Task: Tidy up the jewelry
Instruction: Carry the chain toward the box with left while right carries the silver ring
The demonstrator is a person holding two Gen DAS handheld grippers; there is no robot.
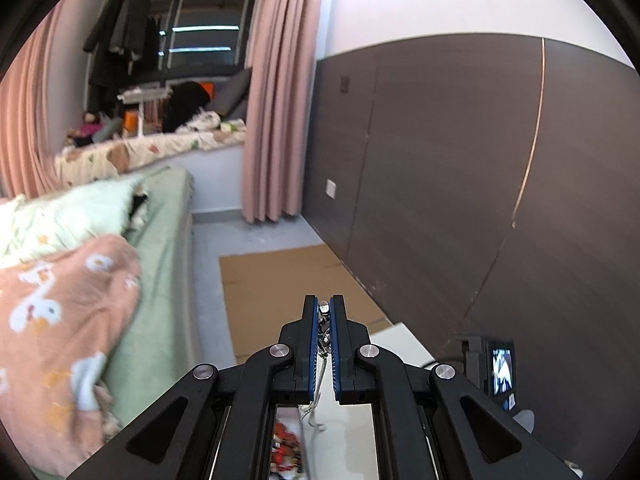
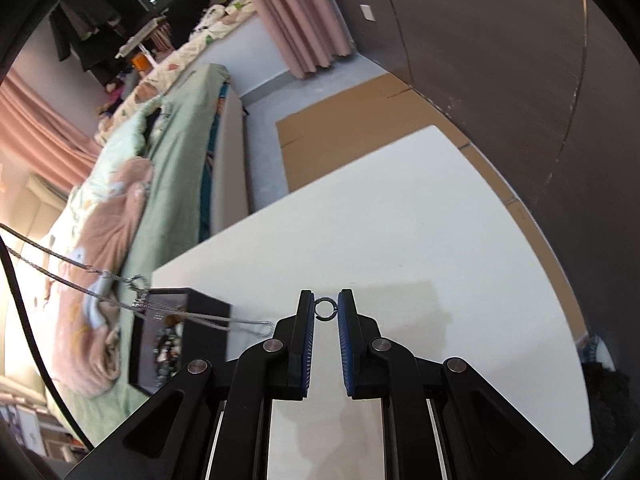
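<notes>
My left gripper [image 1: 324, 308] is shut on a silver chain necklace [image 1: 322, 344] whose clasp end shows between the blue pads and whose chain hangs down behind them. My right gripper [image 2: 326, 308] is shut on a small silver ring [image 2: 325, 309] at the other end of the same chain. In the right wrist view the chain [image 2: 120, 284] runs taut from the fingers leftward and upward over a black jewelry box [image 2: 176, 332] that holds several pieces. The box sits near the left edge of a white table [image 2: 400, 216].
A bed with a green sheet [image 2: 176, 136] and pink and green quilts lies left of the table. Cardboard [image 1: 280, 284] covers the floor beyond. A dark panelled wall [image 1: 480, 160] runs along the right. A small screen device [image 1: 500, 368] stands at the table's right.
</notes>
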